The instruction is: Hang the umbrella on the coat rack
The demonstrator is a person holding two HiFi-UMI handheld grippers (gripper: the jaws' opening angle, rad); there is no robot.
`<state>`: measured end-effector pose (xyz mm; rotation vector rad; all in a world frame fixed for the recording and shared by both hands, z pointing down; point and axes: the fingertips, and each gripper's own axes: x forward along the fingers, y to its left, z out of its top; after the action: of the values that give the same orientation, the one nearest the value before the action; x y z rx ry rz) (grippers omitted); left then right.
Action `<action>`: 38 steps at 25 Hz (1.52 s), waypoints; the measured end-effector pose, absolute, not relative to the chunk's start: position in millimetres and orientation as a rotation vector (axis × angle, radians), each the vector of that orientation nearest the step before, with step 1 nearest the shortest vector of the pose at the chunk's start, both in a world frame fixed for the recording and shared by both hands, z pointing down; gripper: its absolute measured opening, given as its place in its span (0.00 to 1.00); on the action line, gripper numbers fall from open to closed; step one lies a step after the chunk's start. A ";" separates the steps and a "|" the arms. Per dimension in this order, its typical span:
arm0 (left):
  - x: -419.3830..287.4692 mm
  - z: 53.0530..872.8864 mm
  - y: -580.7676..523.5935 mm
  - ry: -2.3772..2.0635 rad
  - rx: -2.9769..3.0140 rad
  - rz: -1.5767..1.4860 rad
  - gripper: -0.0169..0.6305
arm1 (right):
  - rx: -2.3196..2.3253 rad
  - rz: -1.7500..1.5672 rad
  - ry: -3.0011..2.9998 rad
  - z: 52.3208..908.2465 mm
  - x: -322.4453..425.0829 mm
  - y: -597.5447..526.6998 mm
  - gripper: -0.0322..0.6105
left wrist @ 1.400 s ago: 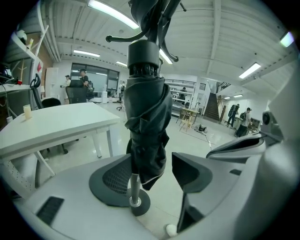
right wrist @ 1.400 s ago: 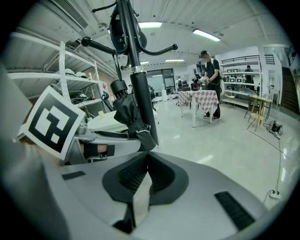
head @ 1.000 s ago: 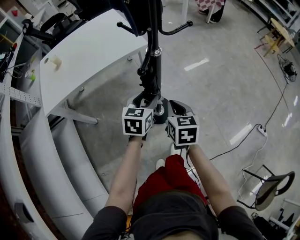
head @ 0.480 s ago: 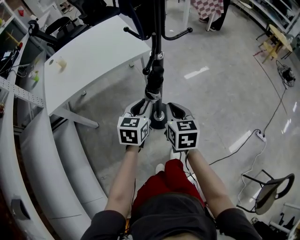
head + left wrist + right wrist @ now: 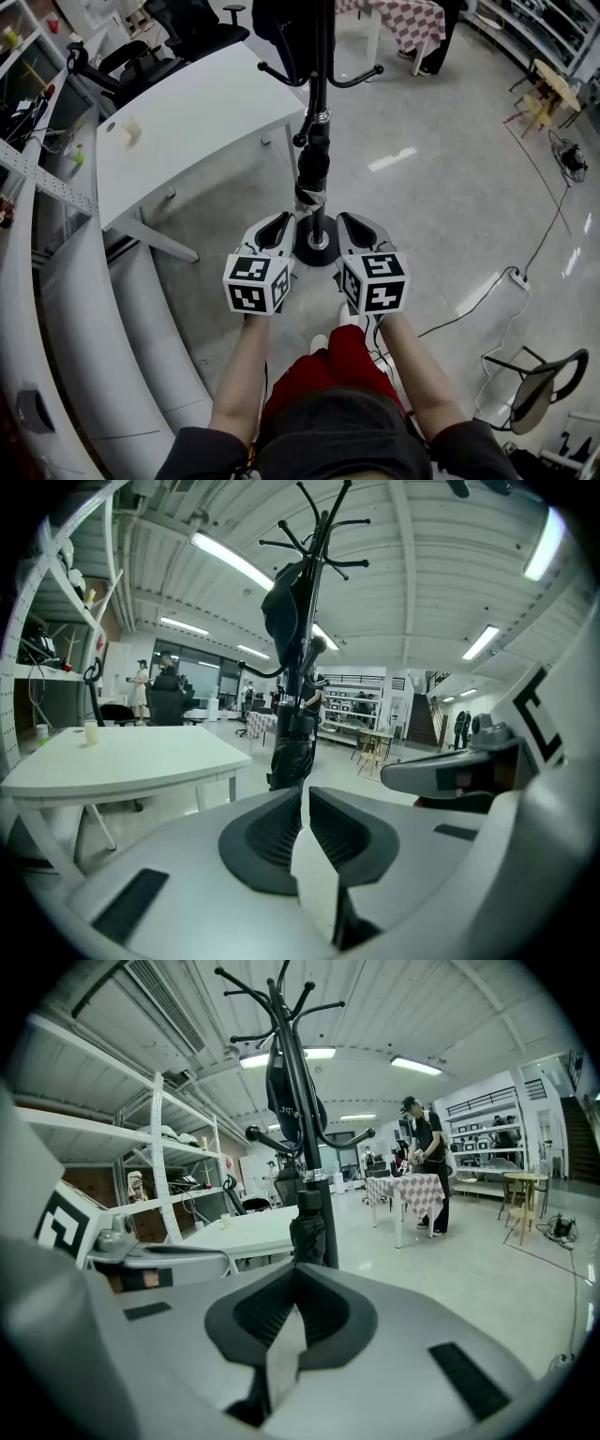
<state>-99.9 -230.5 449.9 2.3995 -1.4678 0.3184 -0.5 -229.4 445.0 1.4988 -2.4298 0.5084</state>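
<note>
In the head view, the coat rack [image 5: 320,56] stands on the floor straight ahead, with its round base between the two grippers. The folded umbrella [image 5: 313,167] hangs close against the pole, below the lower hooks and clear of the floor. I cannot tell which hook carries it. The left gripper [image 5: 279,219] and right gripper [image 5: 349,219] sit near the base on either side, both apart from the umbrella. A white table [image 5: 187,112] stands to the left.

In the left gripper view, the jaws have just been closing and now leave only a thin slit, with nothing in it. The umbrella [image 5: 291,752] hangs beyond the tips, dark and upright along the pole. What looks like a dark bag [image 5: 284,611] hangs on a hook higher up.

In the right gripper view, the jaws meet at their tips and hold nothing. The umbrella [image 5: 307,1227] is just past them, against the pole.

The hanging looks done, so the step in hand is most likely to let go and come away. To do that well, both grippers should draw straight back toward the person, keeping off the strap end and the base so that nothing nudges the pole. It is worth holding the umbrella in sight to see that it hangs steady and does not slip off.
</note>
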 end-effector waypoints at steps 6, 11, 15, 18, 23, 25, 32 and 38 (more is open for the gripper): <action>-106.5 430.3 -203.6 -1.483 2.428 0.277 0.07 | 1.516 0.476 -2.466 426.7 3.7 -211.7 0.08; -105.0 418.7 -189.6 -1.476 2.446 0.242 0.07 | 1.537 0.458 -2.489 413.1 9.7 -198.7 0.08; -102.8 409.2 -181.9 -1.472 2.468 0.228 0.07 | 1.548 0.440 -2.514 401.7 12.8 -189.7 0.08; -103.4 404.1 -174.5 -1.467 2.478 0.217 0.07 | 1.540 0.440 -2.532 396.5 12.2 -181.7 0.08; -108.3 395.2 -164.4 -1.469 2.495 0.199 0.06 | 1.533 0.401 -2.560 384.8 8.5 -171.7 0.08; -109.0 389.8 -160.6 -1.470 2.502 0.177 0.06 | 1.536 0.394 -2.577 379.7 8.9 -168.6 0.08; -114.6 371.4 -147.4 -1.462 2.519 0.107 0.06 | 1.529 0.377 -2.642 363.9 5.9 -157.7 0.08; -118.0 363.2 -134.7 -1.445 2.531 0.070 0.06 | 1.493 0.352 -2.700 354.3 0.0 -147.4 0.08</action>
<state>-118.0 -134.7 363.2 2.5308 -1.4450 0.0695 0.0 -147.4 354.3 1.4925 -2.6998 0.3520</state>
